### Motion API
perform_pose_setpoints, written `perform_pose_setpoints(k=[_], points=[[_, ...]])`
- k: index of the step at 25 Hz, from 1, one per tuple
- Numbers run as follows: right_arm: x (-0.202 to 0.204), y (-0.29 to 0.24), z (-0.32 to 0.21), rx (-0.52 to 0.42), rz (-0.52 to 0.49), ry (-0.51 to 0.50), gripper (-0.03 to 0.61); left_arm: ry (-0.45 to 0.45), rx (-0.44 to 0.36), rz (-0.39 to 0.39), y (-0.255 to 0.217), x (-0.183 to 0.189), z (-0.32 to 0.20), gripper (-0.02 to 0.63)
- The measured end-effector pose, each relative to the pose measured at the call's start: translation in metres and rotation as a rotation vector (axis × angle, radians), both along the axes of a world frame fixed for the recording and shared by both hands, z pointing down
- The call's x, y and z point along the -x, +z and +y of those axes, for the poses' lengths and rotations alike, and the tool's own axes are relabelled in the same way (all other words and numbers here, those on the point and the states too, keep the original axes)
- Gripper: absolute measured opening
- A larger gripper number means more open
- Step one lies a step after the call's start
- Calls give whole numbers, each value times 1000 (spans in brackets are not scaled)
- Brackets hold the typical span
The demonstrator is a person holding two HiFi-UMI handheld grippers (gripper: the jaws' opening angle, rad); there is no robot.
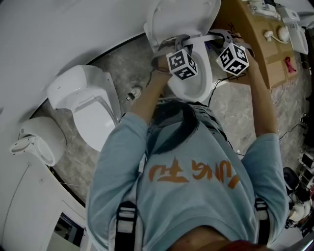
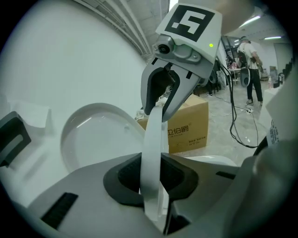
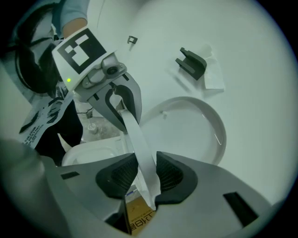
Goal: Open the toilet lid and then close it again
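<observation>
Speckled grey floor (image 1: 235, 115) runs along a plain white wall (image 1: 59, 29), and three white toilets stand on it in a row. The one being worked on, the toilet (image 1: 194, 88) at the top of the head view, has its lid (image 1: 181, 14) raised and leaning back towards the wall, so the bowl lies open below it. A person in a light blue shirt (image 1: 191, 181) bends over it with both arms stretched out, a marker cube on each tool. Both gripper views show a thin, curved white strip (image 2: 151, 139) running from one tool to the other; it looks like the seat ring seen edge-on, lifted clear of the bowl. The left gripper (image 2: 151, 179) has its jaws closed down to a narrow gap with this strip pinched between the dark pads. The right gripper (image 3: 145, 174) grips the same strip further along, its pads likewise pressed onto it from both sides. To the left, a second toilet (image 1: 91, 105) has its lid down. A brown cardboard box (image 2: 188, 130) sits just behind the open toilet, dark cables (image 2: 237, 130) trail over the floor beside it, and a small grey bracket (image 3: 192, 62) is fixed to the wall above the lid.
</observation>
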State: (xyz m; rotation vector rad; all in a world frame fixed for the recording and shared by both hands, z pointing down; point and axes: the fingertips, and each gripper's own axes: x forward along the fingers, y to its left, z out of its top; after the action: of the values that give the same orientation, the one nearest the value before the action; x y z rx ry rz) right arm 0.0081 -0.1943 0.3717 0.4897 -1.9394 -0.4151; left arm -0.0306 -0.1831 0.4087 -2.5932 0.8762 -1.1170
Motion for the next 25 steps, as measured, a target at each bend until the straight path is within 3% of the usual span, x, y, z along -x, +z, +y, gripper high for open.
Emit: perform_pose_setpoints(k=[4, 9, 20, 25], points=[[-11, 11, 35, 49, -9, -38, 142, 31, 150, 9, 14, -13, 34, 98], [-22, 31, 80, 127, -1, -70, 149, 102, 211, -28, 33, -24, 79, 119], [-45, 90, 169, 207, 62, -156, 156, 179, 249, -185, 91, -44, 163, 160], [-55, 121, 202, 279, 24, -188, 179, 195, 255, -266, 119, -53, 194, 176]])
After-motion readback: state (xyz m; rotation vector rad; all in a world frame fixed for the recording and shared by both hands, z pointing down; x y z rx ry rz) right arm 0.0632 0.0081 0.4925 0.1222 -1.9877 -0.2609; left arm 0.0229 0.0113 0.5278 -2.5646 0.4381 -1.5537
